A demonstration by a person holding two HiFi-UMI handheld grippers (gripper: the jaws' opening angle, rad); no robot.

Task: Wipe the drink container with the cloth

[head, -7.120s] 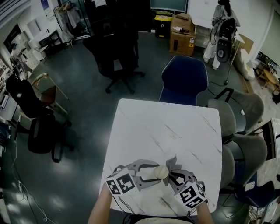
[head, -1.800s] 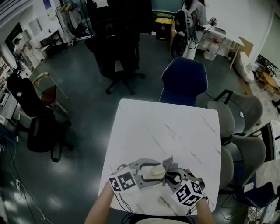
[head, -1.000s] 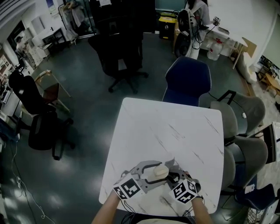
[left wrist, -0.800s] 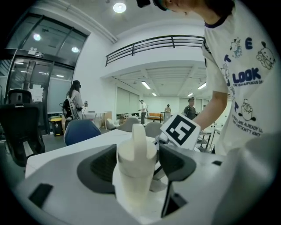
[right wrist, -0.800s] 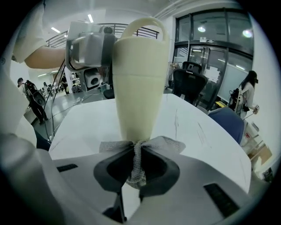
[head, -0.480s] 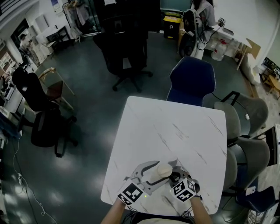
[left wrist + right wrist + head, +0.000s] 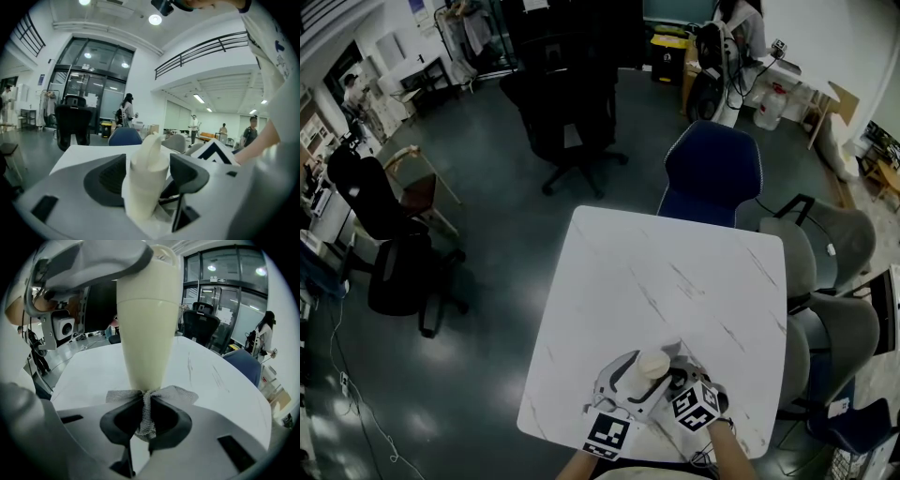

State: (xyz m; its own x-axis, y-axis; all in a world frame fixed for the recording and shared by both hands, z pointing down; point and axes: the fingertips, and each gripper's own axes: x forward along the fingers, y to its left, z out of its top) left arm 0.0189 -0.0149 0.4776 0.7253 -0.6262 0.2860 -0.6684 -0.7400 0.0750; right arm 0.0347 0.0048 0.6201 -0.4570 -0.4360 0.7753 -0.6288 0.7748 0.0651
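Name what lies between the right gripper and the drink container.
The grey cloth, pinched by the right gripper, touches the drink container; the right gripper view shows it.

Open tabletop (image 7: 675, 272) runs to a blue chair (image 7: 712, 173) at the far edge; grey chairs (image 7: 825, 244) flank the right.

left gripper (image 7: 643, 368): has swung from the left of the cup (image 7: 653, 363) round to its near side. Its marker cube (image 7: 609, 436) has gone from the left to the near edge of the table (image 7: 609, 281).
right gripper (image 7: 673, 376): drawn in closer, so the two marker cubes, once apart, now sit just beside each other.
cloth (image 7: 147, 399): its grey flap stood clear beyond the cup before and now barely shows from above.
person (image 7: 736, 23): moved left from the far right corner.
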